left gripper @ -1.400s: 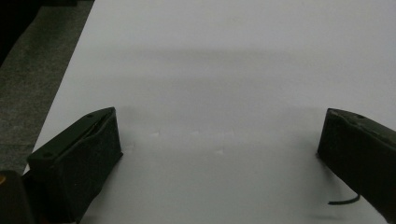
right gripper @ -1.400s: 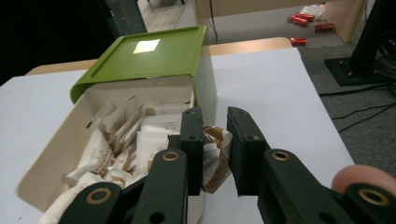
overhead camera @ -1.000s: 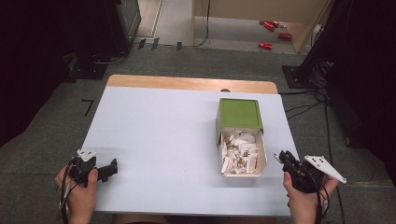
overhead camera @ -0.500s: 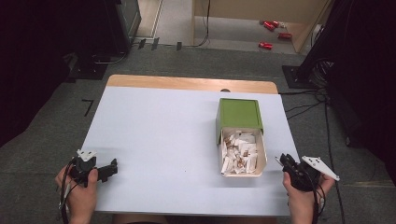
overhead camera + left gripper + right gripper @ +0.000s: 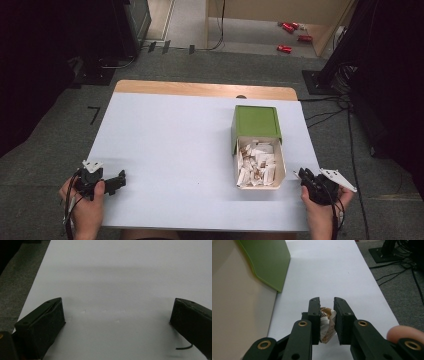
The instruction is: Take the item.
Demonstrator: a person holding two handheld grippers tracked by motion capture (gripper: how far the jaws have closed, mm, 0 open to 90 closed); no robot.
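A green box (image 5: 255, 121) stands at the right of the table, its cream drawer (image 5: 281, 170) pulled out toward me and holding several small white packets (image 5: 256, 164). Just right of the drawer's front corner, my right gripper (image 5: 303, 175) is shut on one white packet (image 5: 326, 326) with brown print, pinched between the jaws (image 5: 327, 305) above the table. The drawer's cream side wall (image 5: 239, 312) and the green box (image 5: 268, 261) lie to its left in the right gripper view. My left gripper (image 5: 120, 180) rests near the table's front left corner, open (image 5: 117, 312) with only bare tabletop between its jaws.
The pale blue tabletop (image 5: 175, 145) has a wooden strip (image 5: 200, 89) along its far edge. Grey carpet surrounds it, with cables (image 5: 350, 130) on the right and red objects (image 5: 292, 30) on the floor far behind.
My right gripper has drifted slightly toward the table's near edge, still beside the drawer's front corner. The left gripper has not moved.
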